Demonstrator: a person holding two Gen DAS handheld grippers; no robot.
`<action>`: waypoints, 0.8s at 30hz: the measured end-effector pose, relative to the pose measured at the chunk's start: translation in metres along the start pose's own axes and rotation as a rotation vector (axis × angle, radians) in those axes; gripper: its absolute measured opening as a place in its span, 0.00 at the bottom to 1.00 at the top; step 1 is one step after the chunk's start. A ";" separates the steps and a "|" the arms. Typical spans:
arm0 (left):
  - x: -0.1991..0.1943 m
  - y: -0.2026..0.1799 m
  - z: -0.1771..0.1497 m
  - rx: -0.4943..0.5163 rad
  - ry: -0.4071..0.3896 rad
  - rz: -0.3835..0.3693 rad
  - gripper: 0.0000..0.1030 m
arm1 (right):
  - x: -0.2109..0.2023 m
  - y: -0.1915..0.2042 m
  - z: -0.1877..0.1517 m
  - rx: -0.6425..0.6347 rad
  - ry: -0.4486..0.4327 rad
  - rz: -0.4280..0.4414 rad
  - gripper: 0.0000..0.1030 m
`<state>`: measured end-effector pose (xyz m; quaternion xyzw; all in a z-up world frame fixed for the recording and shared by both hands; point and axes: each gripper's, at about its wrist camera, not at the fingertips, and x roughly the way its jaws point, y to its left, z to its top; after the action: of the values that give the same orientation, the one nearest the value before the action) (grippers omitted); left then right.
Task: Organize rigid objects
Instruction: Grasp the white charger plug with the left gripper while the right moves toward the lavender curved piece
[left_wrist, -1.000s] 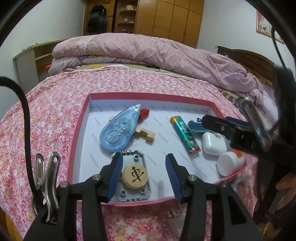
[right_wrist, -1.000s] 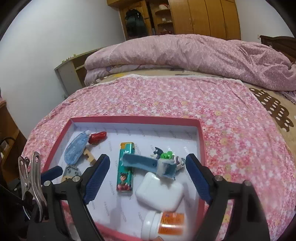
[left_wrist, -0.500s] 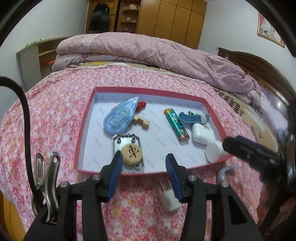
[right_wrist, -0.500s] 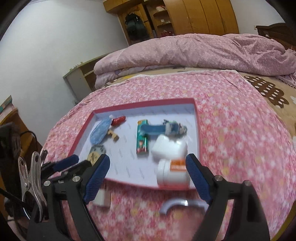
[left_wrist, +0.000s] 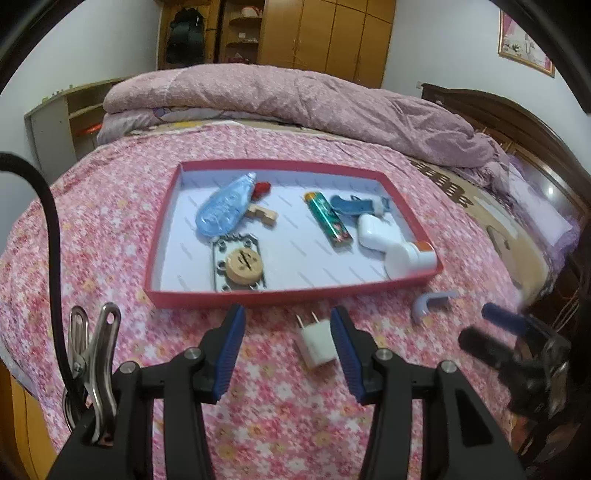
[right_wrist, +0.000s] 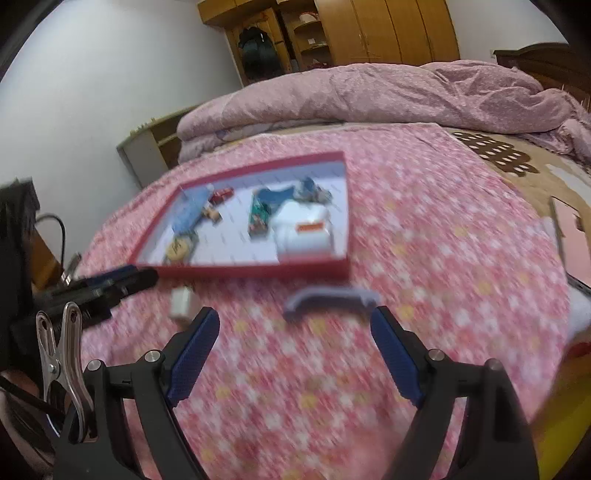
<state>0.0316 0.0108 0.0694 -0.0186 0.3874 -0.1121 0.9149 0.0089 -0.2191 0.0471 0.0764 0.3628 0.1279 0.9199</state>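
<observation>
Flowered bedspread (left_wrist: 110, 229) fills the frame. Red tray (left_wrist: 295, 295) sits at centre, holding a tape dispenser (left_wrist: 225, 210), lighter (left_wrist: 328, 218), white case (left_wrist: 376, 230), bottle (left_wrist: 406, 256) and wooden disc (left_wrist: 243, 262). Below the tray's near edge, on the bedspread, lie a white plug (left_wrist: 316, 341) at lower centre and a grey handle (left_wrist: 430, 301) at lower right. Left gripper (left_wrist: 286, 350) stands parted, holding nothing, plug just inside its right finger. Right gripper (right_wrist: 295, 354) is spread wide, empty; that view is blurred.
</observation>
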 end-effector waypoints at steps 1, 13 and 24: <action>0.002 -0.001 -0.001 -0.003 0.010 -0.009 0.49 | -0.001 -0.002 -0.005 0.000 0.008 -0.002 0.83; 0.024 -0.025 -0.014 0.060 0.052 0.036 0.49 | 0.008 -0.006 -0.037 -0.058 0.063 -0.058 0.83; 0.046 -0.034 -0.021 0.104 0.057 0.071 0.49 | 0.016 -0.001 -0.052 -0.097 0.062 -0.101 0.86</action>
<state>0.0416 -0.0313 0.0263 0.0460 0.4074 -0.0999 0.9066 -0.0155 -0.2127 -0.0009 0.0092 0.3880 0.1010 0.9161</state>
